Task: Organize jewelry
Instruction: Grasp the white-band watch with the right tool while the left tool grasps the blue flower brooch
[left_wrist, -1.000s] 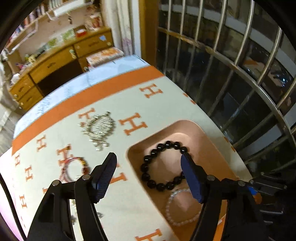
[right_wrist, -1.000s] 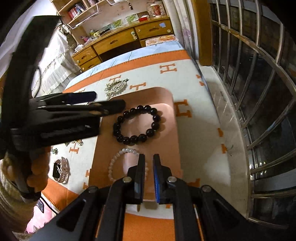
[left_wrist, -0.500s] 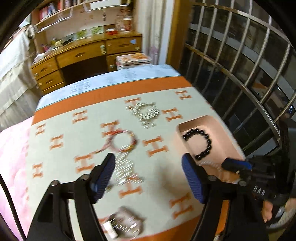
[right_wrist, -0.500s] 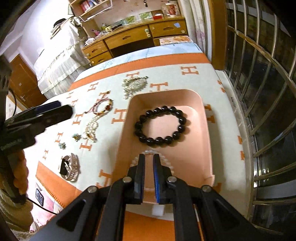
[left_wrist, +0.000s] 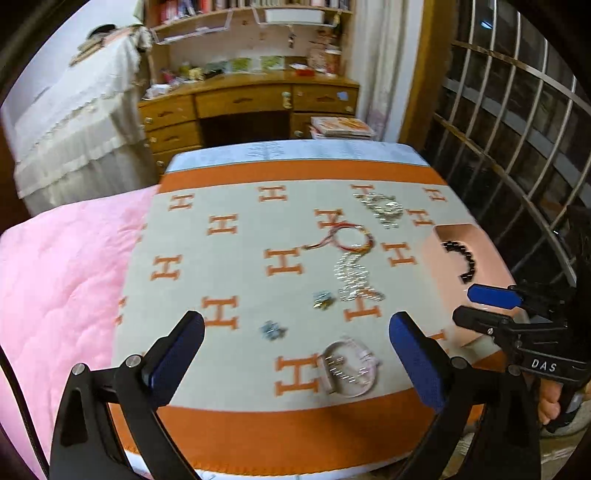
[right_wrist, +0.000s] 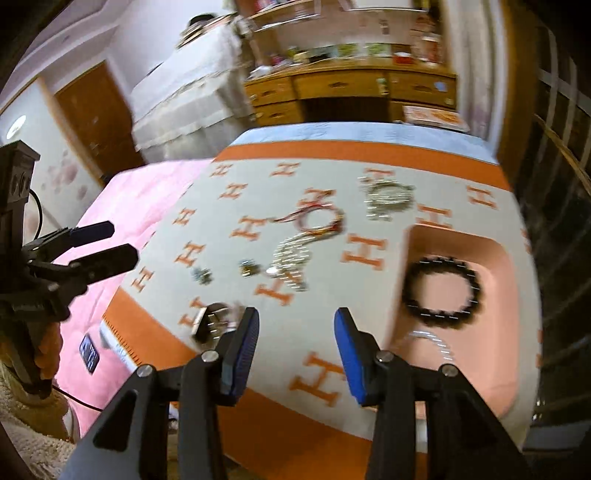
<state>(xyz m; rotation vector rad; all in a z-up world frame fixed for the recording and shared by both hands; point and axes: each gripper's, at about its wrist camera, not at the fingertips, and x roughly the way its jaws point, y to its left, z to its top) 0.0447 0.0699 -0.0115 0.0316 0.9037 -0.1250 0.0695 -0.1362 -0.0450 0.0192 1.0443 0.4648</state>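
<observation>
A pink tray (right_wrist: 511, 280) sits at the right edge of a cream blanket (left_wrist: 236, 266) with an orange border and a repeated orange "H" pattern. In the tray lies a ring of glossy black round beads, the black bracelet (right_wrist: 441, 291), with a clear bead bracelet (right_wrist: 432, 339) just beside it on the near side, partly hidden by blur.

The rest of the jewelry lies loose on the blanket, left of the tray. Farthest off is a silver cluster (left_wrist: 380, 208). Nearer is a red cord bracelet (left_wrist: 351, 238) with yellow accents, and touching or just beside it a pale bead string (left_wrist: 352, 277) running toward the camera. Two small trinkets (left_wrist: 323, 299) (left_wrist: 272, 329) lie apart to its left; their shapes are too blurred to tell. A watch (left_wrist: 349, 367) with a pinkish strap rests near the orange border.

The left hand-held gripper (left_wrist: 295, 354) hangs over the watch, its jaws opening and very wide, nothing between them. The right hand-held gripper (right_wrist: 295, 350) is over the blanket left of the tray, its jaws opening to a middling gap, empty. In the left view its body carries white letters "DAS".

A pink quilt (left_wrist: 55, 280) lies left of the blanket.
</observation>
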